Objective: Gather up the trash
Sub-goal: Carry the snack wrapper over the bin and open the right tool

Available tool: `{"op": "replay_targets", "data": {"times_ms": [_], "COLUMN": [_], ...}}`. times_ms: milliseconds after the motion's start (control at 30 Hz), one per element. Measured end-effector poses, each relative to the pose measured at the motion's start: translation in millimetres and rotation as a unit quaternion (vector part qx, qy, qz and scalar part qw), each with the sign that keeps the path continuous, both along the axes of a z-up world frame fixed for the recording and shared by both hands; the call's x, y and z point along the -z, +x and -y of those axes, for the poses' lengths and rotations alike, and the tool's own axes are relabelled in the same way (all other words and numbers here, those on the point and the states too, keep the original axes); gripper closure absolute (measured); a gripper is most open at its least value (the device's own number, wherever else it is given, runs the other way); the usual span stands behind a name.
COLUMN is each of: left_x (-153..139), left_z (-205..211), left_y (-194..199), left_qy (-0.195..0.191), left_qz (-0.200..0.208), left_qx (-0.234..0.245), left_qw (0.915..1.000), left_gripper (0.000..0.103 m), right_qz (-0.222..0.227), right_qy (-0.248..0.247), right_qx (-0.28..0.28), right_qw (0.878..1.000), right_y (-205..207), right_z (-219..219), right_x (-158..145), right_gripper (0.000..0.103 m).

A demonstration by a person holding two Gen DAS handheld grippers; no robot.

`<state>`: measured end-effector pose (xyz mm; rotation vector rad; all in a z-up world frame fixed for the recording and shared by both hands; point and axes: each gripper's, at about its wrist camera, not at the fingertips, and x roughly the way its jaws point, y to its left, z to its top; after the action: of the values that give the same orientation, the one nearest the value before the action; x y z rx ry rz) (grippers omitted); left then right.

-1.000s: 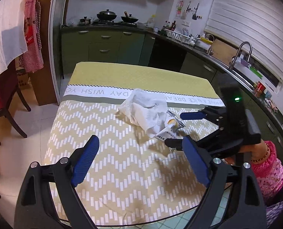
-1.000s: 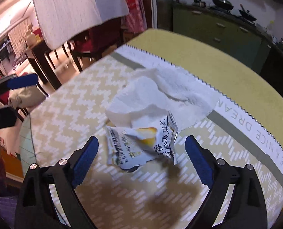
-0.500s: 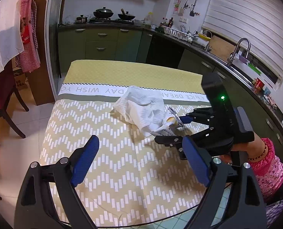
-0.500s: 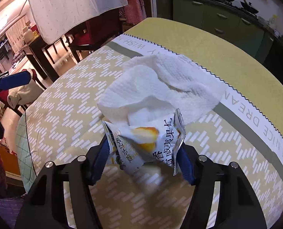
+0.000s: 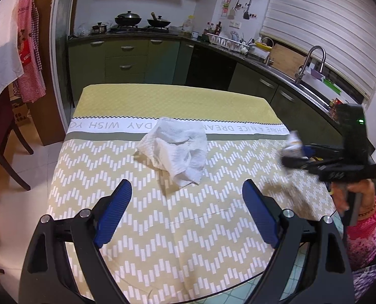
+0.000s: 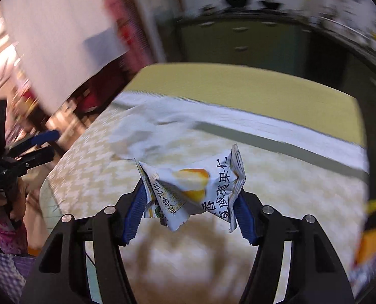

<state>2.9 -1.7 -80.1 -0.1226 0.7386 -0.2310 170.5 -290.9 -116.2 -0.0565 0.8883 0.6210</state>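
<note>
A white snack wrapper point(image 6: 195, 187) with an orange picture and dark print hangs crumpled between the blue pads of my right gripper point(image 6: 190, 195), which is shut on it above the table. In the left wrist view that right gripper point(image 5: 293, 152) is over the table's right edge, the wrapper point(image 5: 293, 139) sticking up from it. A crumpled white paper towel point(image 5: 177, 149) lies mid-table, blurred in the right wrist view point(image 6: 142, 131). My left gripper point(image 5: 187, 186) is open just short of the towel, holding nothing.
The table point(image 5: 137, 202) wears a yellow zigzag cloth. Green kitchen cabinets point(image 5: 127, 58) and a sink point(image 5: 312, 58) run behind and to the right. A dark chair point(image 5: 0, 136) stands at left. A blurred yellow and blue object point(image 6: 373, 230) is at the right wrist view's right edge.
My right gripper shut on the wrapper beside the towel, then lifted it and carried it off to the table's right edge. The left gripper stayed in place, open.
</note>
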Motion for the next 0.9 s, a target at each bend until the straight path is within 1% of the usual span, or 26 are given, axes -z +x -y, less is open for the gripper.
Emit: {"op": "replay_targets", "data": {"times_ms": [67,133,200,300,367,433,500,633,733,767,800,867,900], "left_x": [0,2,2,4,5,6,6,5,5,5,4,4,4], "left_z": [5,8,13,20,26,30,35,42,47,49,50,52,53], "left_y": [2,3,6,9,12,13,14,16,17,17,16,16,15], "left_qy": [0.000,0.000,0.000,-0.001,0.001,0.003,0.006,0.010,0.014,0.014,0.014,0.015,0.016], "left_qz": [0.000,-0.001,-0.001,-0.004,-0.007,-0.008,-0.008,-0.009,-0.009,-0.009,-0.009,-0.008,-0.008], "left_qx": [0.005,0.010,0.015,0.023,0.029,0.034,0.039,0.050,0.057,0.060,0.061,0.065,0.067], "left_qw": [1.0000,1.0000,0.9999,0.9997,0.9996,0.9994,0.9992,0.9987,0.9982,0.9981,0.9980,0.9978,0.9976], "left_gripper": [0.019,0.018,0.018,0.018,0.019,0.018,0.018,0.018,0.019,0.018,0.018,0.019,0.018], "right_qz": [0.004,0.001,-0.009,-0.022,-0.028,-0.038,-0.048,-0.060,-0.070,-0.073,-0.076,-0.079,-0.079], "right_qy": [0.001,-0.002,-0.008,-0.022,-0.034,-0.036,-0.039,-0.044,-0.045,-0.044,-0.045,-0.052,-0.056], "right_qx": [0.066,0.133,0.212,0.298,0.335,0.354,0.365,0.374,0.379,0.381,0.383,0.390,0.397], "right_qw": [0.998,0.991,0.977,0.954,0.941,0.934,0.929,0.924,0.922,0.921,0.919,0.916,0.913], "right_y": [-7,-11,-16,-23,-26,-27,-24,-10,11,19,27,39,42], "right_z": [53,105,159,219,249,269,281,293,299,302,305,308,311], "right_x": [-6,-7,-3,6,11,18,27,42,50,53,56,60,61], "right_gripper": [0.039,0.039,0.039,0.039,0.039,0.039,0.038,0.037,0.037,0.035,0.028,0.019,0.019]}}
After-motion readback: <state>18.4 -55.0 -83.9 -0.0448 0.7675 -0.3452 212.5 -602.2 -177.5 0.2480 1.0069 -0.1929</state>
